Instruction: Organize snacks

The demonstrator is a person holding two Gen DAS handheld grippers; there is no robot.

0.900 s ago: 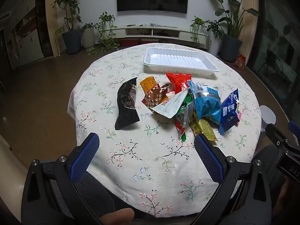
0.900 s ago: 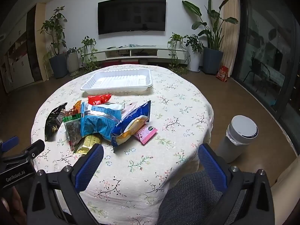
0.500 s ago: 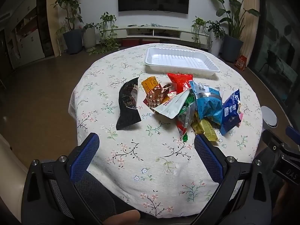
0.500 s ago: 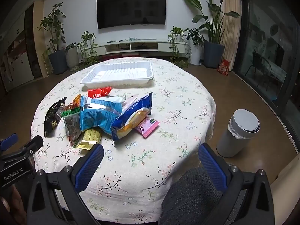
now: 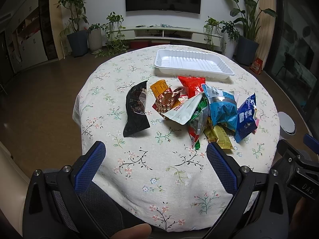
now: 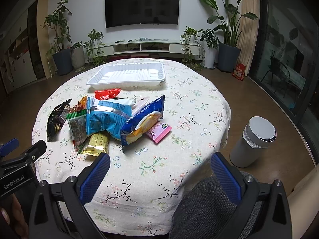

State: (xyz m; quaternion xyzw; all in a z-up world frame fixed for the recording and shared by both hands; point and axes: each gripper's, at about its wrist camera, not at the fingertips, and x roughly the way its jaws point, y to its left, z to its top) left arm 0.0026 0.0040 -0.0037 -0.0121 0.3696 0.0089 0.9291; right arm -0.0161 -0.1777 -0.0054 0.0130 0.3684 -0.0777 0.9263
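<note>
Right now both grippers hang over the near edge of the round table [image 5: 99, 103], jaws spread wide w/ nothing between them: left gripper [image 5: 155, 155] above bare floral cloth, right gripper [image 6: 159, 166] likewise, further toward the table's right side. Snack pile [image 5: 199, 107] sits mid-table, slightly toward the right edge, packets overlapping. Black packet [image 5: 136, 109] lies apart on the pile's left, not touching the rest. Orange packet [image 5: 159, 86] and brown foil packet [image 5: 166, 101] are at the pile's left-far side; red packet [image 5: 191, 85] is nearest the tray. White pouch [image 5: 184, 110] leans over a green-topped packet [image 6: 76, 127]. Light-blue bag [image 6: 107, 117] tops the middle, dark-blue bag [image 6: 143, 119] at its right, gold packet [image 6: 96, 143] poking out toward the near edge, pink packet [image 6: 158, 130] under the dark-blue bag's right end. White tray [image 5: 223, 70] is at the far edge, just beyond the pile, w/ nothing in it. Grey bin [image 6: 253, 141] stands on the floor right of the table. A fingertip [image 5: 133, 231] shows at the bottom of the left view.
</note>
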